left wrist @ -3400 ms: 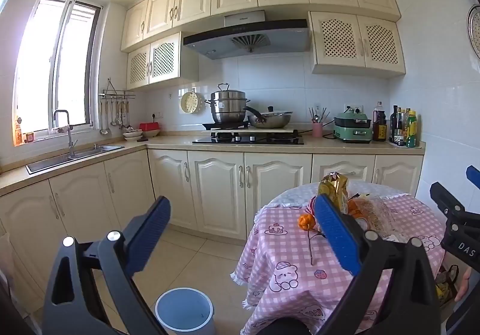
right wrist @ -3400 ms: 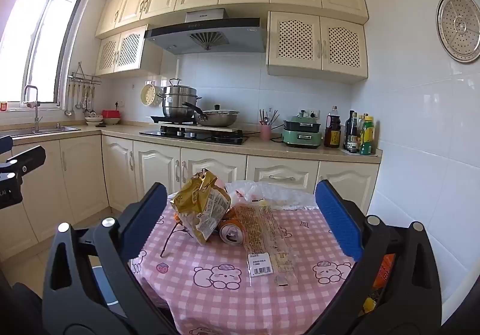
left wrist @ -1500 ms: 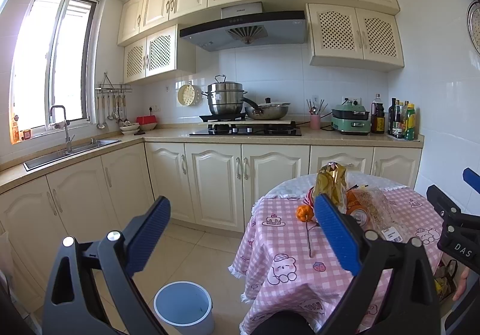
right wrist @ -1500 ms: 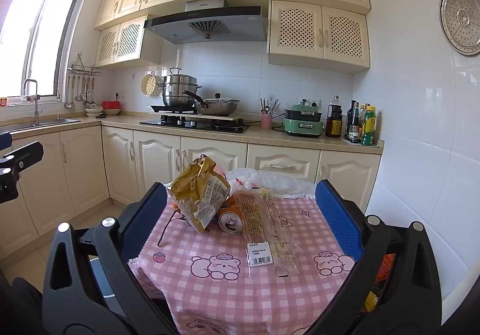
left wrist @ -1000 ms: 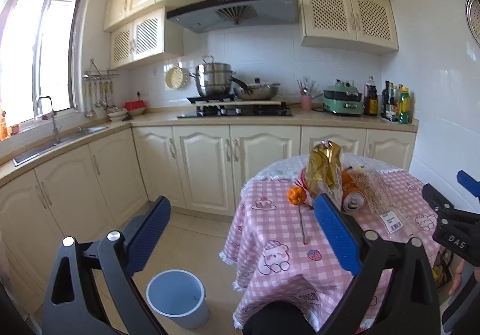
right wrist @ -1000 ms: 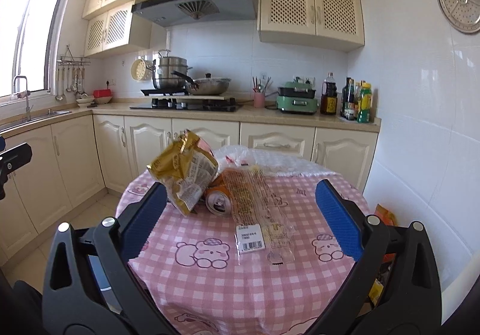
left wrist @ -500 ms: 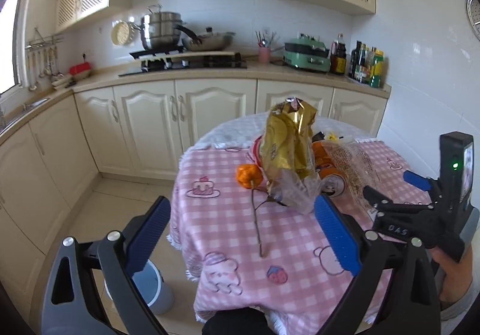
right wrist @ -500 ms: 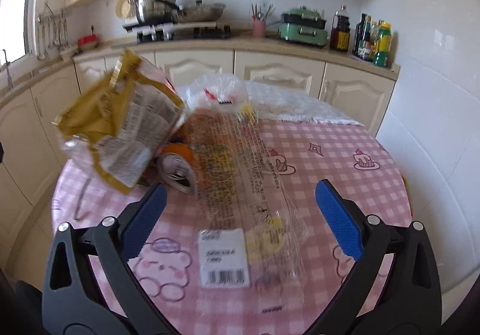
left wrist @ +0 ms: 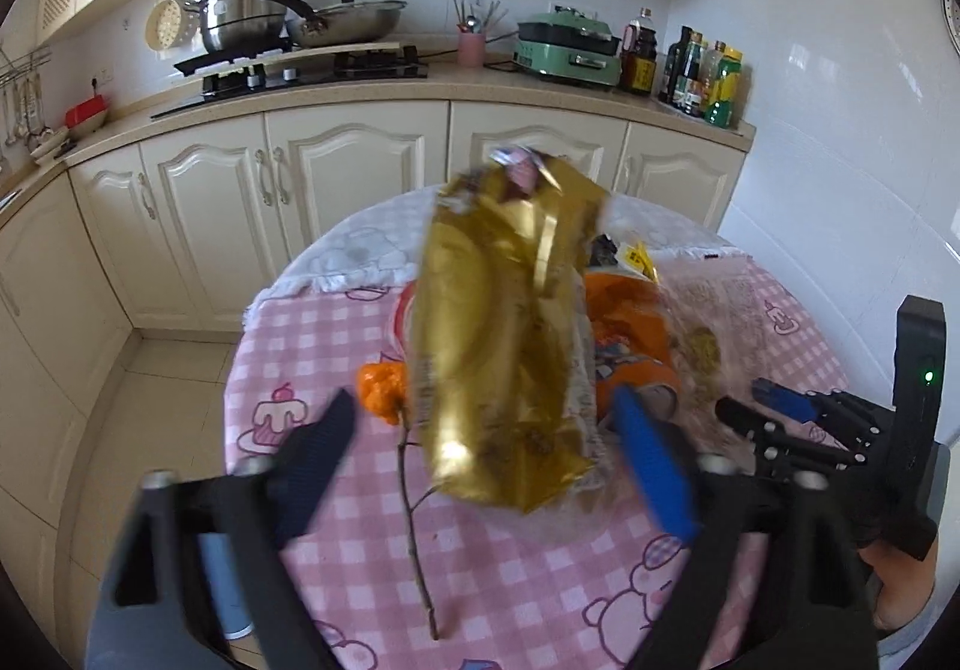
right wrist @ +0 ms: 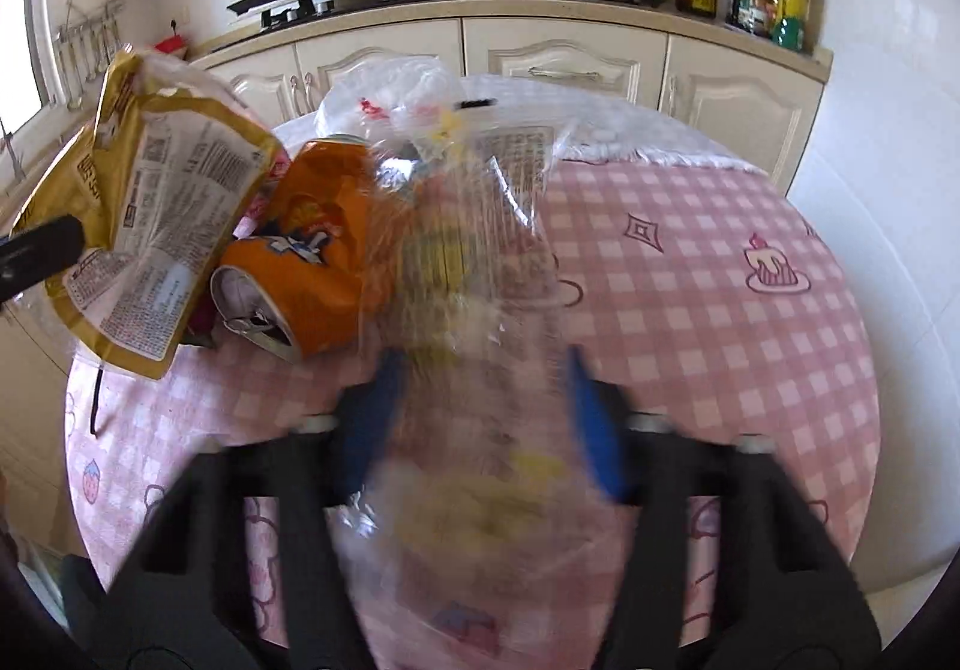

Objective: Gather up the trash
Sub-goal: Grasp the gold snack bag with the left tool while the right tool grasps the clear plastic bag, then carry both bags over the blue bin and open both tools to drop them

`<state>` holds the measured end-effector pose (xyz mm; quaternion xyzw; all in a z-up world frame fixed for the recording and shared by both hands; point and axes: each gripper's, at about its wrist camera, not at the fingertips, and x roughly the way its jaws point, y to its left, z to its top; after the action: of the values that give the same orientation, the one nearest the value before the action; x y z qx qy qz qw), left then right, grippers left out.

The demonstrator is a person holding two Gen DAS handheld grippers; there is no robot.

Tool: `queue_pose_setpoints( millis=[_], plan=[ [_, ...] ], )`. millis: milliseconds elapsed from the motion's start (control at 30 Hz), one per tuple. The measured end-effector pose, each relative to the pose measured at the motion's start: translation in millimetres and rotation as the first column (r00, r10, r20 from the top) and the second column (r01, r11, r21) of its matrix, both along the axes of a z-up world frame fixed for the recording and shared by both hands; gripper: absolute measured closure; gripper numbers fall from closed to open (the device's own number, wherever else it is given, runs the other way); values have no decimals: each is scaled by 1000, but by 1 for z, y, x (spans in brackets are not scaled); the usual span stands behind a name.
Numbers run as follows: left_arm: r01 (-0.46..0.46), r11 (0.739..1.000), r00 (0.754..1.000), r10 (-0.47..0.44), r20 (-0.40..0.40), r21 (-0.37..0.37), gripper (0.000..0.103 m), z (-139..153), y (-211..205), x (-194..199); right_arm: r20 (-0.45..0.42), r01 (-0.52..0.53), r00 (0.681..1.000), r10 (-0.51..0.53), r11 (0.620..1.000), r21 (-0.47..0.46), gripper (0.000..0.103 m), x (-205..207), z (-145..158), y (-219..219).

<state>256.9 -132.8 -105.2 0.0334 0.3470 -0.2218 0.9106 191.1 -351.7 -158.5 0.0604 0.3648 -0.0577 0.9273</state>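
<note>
From the left wrist view, the left gripper (left wrist: 480,448) has just been closing its jaws, which stand partway in on either side of the gold snack bag (left wrist: 504,346). The bag stands propped near the middle of the round table (left wrist: 540,598), and the pads do not visibly press on it. It looks light, crinkly and slick, likely to buckle. The flat lower seam at about 6 o'clock of the bag seems the firmest place to pinch. An orange peel (left wrist: 379,389) lies at 9 o'clock of the bag, with a thin twig (left wrist: 414,526) running toward the near edge. These two would need a low, fine pinch. The right gripper (left wrist: 756,409) shows at 3 o'clock.

From the right wrist view, the right gripper (right wrist: 480,412) has likewise just been closing. Its jaws are narrow around the clear plastic wrapper (right wrist: 474,310) that lies flat at the table's centre, but motion blur hides whether the pads bite. The film is soft, nearly weightless and slippery, best gathered by a bunched fold. The crushed orange can (right wrist: 306,262), at 10 o'clock, is stiff and light. Its torn mouth looks sharp, so its body is the safer hold.
</note>
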Motion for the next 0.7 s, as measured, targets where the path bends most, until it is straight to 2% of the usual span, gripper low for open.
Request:
queue_pose_setpoints(
  millis=[33,100,167,267,433,700],
  plan=[
    [13,1000,1000,-14,-21,-20,58,-2,0,2,16,-4,1000,4,1000,10,74,-2,2,-1],
    [31,997,999,-33,-33,-68,73,-3,4,1,37,-4,999,4,1000,11,79,-6,6,0],
    [55,993,998,-57,-17,-106,101,0,7,-4,68,1,998,-1,1000,5,85,-12,12,1],
    [84,985,997,-83,13,-150,101,9,12,-15,101,3,995,-4,1000,5,95,-17,22,2],
    [133,970,990,-118,82,-202,101,26,19,-37,184,21,983,-20,1000,-2,98,-29,48,8],
    [84,962,986,-42,164,-258,101,56,74,-56,335,-26,941,49,997,-70,98,-50,102,57]
  ],
)
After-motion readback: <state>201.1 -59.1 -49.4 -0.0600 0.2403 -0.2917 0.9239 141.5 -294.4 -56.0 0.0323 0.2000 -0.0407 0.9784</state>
